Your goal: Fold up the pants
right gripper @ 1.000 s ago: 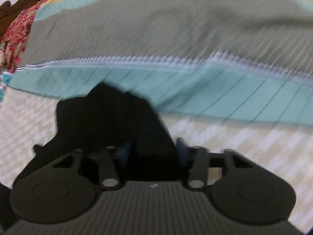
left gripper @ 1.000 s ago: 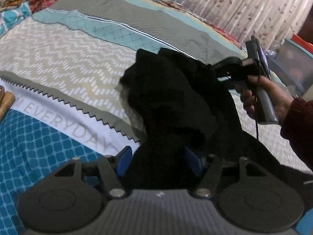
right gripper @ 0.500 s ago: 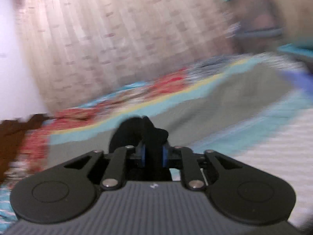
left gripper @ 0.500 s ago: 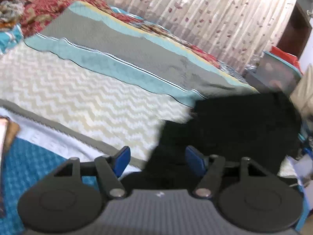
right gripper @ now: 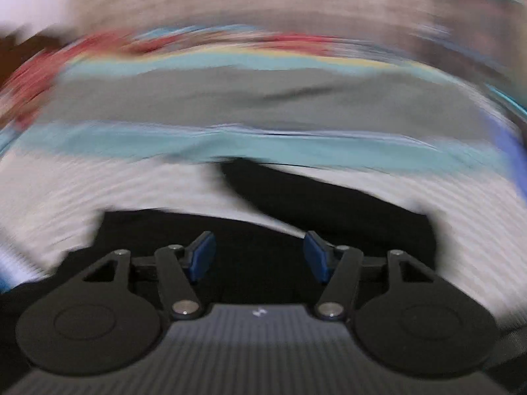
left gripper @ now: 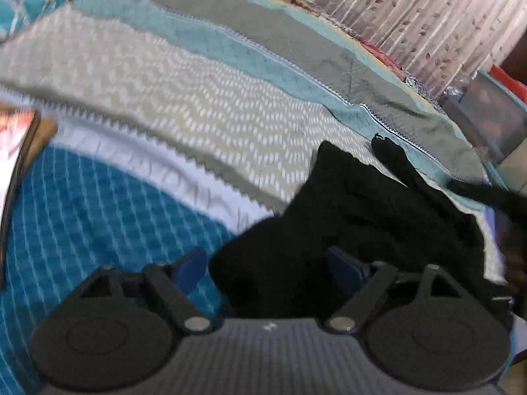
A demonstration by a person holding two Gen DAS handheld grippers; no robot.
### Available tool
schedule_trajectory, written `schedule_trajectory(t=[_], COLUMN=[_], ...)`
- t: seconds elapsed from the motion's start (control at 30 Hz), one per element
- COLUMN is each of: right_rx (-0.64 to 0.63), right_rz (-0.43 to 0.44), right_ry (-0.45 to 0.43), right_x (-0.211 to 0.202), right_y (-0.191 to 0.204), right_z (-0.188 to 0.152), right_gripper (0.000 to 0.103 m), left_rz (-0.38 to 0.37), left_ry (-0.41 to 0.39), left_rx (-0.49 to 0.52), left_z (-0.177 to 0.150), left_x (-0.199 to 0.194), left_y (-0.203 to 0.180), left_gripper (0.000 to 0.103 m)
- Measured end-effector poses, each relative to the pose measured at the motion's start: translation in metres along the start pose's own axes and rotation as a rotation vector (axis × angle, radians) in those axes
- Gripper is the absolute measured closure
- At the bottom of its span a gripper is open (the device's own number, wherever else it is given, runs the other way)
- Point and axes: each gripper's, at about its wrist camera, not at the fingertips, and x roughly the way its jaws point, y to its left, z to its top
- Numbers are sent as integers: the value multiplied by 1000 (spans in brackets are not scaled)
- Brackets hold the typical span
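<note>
- Pants [left gripper: 355, 217]: black, bunched in a loose heap on the bedspread [left gripper: 204, 105]; in the left wrist view the heap runs from 6 o'clock out toward 3 o'clock, one narrow end reaching up to about 2 o'clock
- Pants, right wrist view [right gripper: 329, 204]: dark cloth spread across the lower half, a pointed flap rising toward 12 o'clock; picture heavily blurred
- Left gripper [left gripper: 266, 266]: jaws wide and opening; blue pads [left gripper: 189, 268] stand clear on either side of the cloth, which lies between them without being pinched
- Right gripper [right gripper: 260, 256]: jaws opening, about half spread; blue pads [right gripper: 202, 255] apart, black cloth seen behind the gap, no pad pressing on it
- Bedspread: banded in blue checks at 8 o'clock, white, beige zigzag, teal and grey toward 12 o'clock
- Curtain [left gripper: 428, 16]: pale, leaf-printed, at 1 o'clock beyond the bed
- Storage box [left gripper: 490, 115]: clear with a teal rim, at 3 o'clock beside the bed
</note>
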Motion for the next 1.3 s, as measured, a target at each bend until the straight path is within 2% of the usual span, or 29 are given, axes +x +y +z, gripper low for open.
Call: schedule_trajectory(t=[0.07, 0.13, 0.2, 0.23, 0.27, 0.3, 0.33, 0.37, 0.4, 0.43, 0.47, 0.5, 0.57, 0.63, 0.7, 0.8, 0.87, 0.9, 0.93, 0.97, 1.0, 1.03, 1.07, 1.1, 1.17, 1.23, 1.27, 1.3], right_rx=[-53, -40, -11, -8, -14, -20, -23, -40, -67, -79, -80, -84, -21, 26, 67, 49, 32, 23, 9, -31, -68, -87, -93, -69, -11, 14, 20, 28], right_rz=[103, 136, 170, 179, 157, 124, 83, 74, 78, 93, 66, 50, 81, 106, 190, 339, 430, 476, 508, 529, 497, 446, 401, 404, 415, 389, 371, 329], right_ry=[36, 96, 163, 191, 230, 277, 326, 280, 256, 246, 233, 210, 163, 108, 25, -80, -111, -107, -87, -34, 2, 25, 53, 70, 87, 70, 55, 29], right_x=[37, 82, 136, 154, 167, 188, 212, 213, 211, 217, 205, 207, 200, 203, 201, 175, 164, 172, 155, 179, 188, 186, 189, 188, 188, 165, 140, 132], right_y=[20, 41, 60, 69, 78, 83, 89, 97, 102, 109, 112, 111, 112, 119, 132, 163, 175, 193, 202, 222, 230, 233, 237, 231, 207, 165, 148, 124], right_z=[21, 33, 50, 52, 45, 45, 42, 37, 34, 44, 39, 49, 66, 98, 133, 162, 168, 169, 150, 151, 144, 127, 126, 120, 121, 121, 112, 120], right_gripper=[28, 26, 23, 18, 17, 22, 27, 35, 62, 79, 92, 93, 93, 93, 93, 93, 92, 90, 84, 80, 71, 67, 67, 68, 68, 68, 68, 68], left_rz=[-33, -57, -80, -96, -104, -124, -147, -166, -176, -180, -184, -188, -200, -196, -169, -84, -18, 16, 45, 53, 46, 41, 36, 29, 16, 22, 27, 35], left_ry=[30, 43, 60, 72, 78, 86, 88, 77, 63, 43, 19, -4, -43, -84, -138, -189, -181, -157, -125, -101, -96, -109, -130, -158, -225, -283, -309, -326], left_rx=[-40, -45, -40, -25, -9, 12, 27, 45, 66, 88, 104, 107, 83, 53, 28, -16, -58, -86, -116, -138, -146, -143, -134, -126, -126, -126, -118, -101], left_z=[-3, -8, -14, -17, -19, -22, -25, -28, -29, -30, -29, -28, -23, -19, -17, -20, -24, -26, -29, -32, -34, -34, -32, -31, -22, -8, 2, 12], left_x=[0, 0, 3, 6, 8, 10, 11, 9, 6, 2, -3, -8, -18, -30, -44, -60, -61, -58, -54, -53, -55, -60, -67, -75, -91, -102, -105, -104], left_y=[4, 1, -6, -11, -15, -19, -22, -26, -29, -32, -33, -33, -26, -17, -6, 14, 29, 36, 42, 48, 50, 51, 52, 53, 58, 61, 60, 58], left_gripper=[17, 23, 42, 65, 87, 89, 90, 90, 90, 90, 90, 90, 90, 91, 91, 91, 89, 88, 85, 85, 82, 81, 78, 76, 71, 70, 69, 68])
